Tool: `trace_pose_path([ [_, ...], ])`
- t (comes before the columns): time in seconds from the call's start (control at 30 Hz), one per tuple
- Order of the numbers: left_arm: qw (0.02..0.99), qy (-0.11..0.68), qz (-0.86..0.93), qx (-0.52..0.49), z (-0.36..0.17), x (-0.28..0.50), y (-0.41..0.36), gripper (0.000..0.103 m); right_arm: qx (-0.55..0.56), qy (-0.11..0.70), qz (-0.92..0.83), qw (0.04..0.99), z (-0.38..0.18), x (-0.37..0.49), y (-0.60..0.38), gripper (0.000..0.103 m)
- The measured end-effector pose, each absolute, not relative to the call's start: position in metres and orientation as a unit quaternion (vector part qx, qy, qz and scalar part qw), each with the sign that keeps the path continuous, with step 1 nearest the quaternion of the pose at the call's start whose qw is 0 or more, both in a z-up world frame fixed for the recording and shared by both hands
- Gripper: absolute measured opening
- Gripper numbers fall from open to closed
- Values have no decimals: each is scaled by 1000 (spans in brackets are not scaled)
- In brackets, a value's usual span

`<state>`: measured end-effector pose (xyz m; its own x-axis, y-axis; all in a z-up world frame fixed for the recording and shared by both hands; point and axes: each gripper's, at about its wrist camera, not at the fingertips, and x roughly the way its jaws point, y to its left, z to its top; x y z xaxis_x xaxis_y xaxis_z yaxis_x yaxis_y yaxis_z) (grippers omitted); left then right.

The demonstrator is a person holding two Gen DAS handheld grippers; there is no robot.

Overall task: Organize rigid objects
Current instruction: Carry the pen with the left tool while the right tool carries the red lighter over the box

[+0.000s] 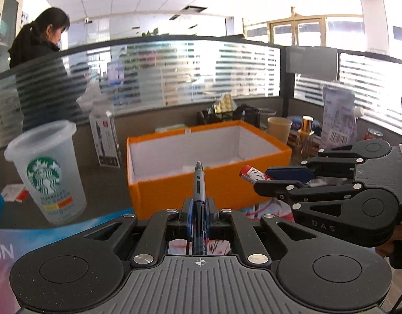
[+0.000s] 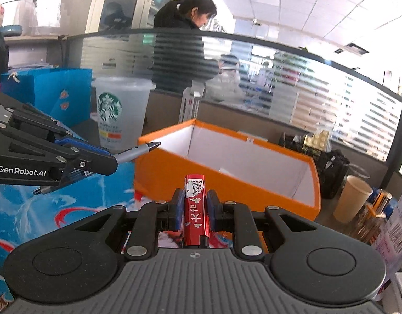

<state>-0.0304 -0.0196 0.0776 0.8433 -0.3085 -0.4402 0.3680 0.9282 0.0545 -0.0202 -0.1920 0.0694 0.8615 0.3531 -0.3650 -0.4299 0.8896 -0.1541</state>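
Note:
My left gripper (image 1: 198, 204) is shut on a grey pen (image 1: 198, 183) that points forward at the orange box (image 1: 201, 191). It also shows in the right wrist view (image 2: 106, 158), where the pen (image 2: 138, 151) has its tip at the box's near left corner (image 2: 148, 146). My right gripper (image 2: 194, 204) is shut on a red lighter (image 2: 194, 206) printed with playing cards, just before the box's front wall. In the left wrist view the right gripper (image 1: 282, 176) holds the lighter (image 1: 253, 174) beside the box's right front corner. The box is open with white inner walls.
A clear Starbucks cup (image 1: 47, 172) stands left of the box. A white carton (image 1: 105, 136) stands behind it. A paper cup (image 1: 279, 128), bottles and packets crowd the right. A blue bag (image 2: 51, 91) sits at far left. A glass partition (image 1: 174, 73) runs behind the desk.

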Motion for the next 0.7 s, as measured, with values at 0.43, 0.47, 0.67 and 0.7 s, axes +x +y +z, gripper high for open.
trace_pose_path([
  [0.43, 962, 198, -170, 74, 99, 0, -27, 7, -98, 142, 201, 964, 93, 2, -197, 17],
  [0.47, 963, 197, -170, 75, 100, 4, -27, 7, -96, 142, 201, 964, 93, 4, -197, 17],
  [0.67, 962, 196, -173, 78, 105, 20, -33, 7, -89, 144, 196, 966, 95, 17, -199, 17],
  [0.7, 962, 196, -174, 78, 106, 24, -34, 7, -89, 145, 196, 966, 96, 20, -199, 17],
])
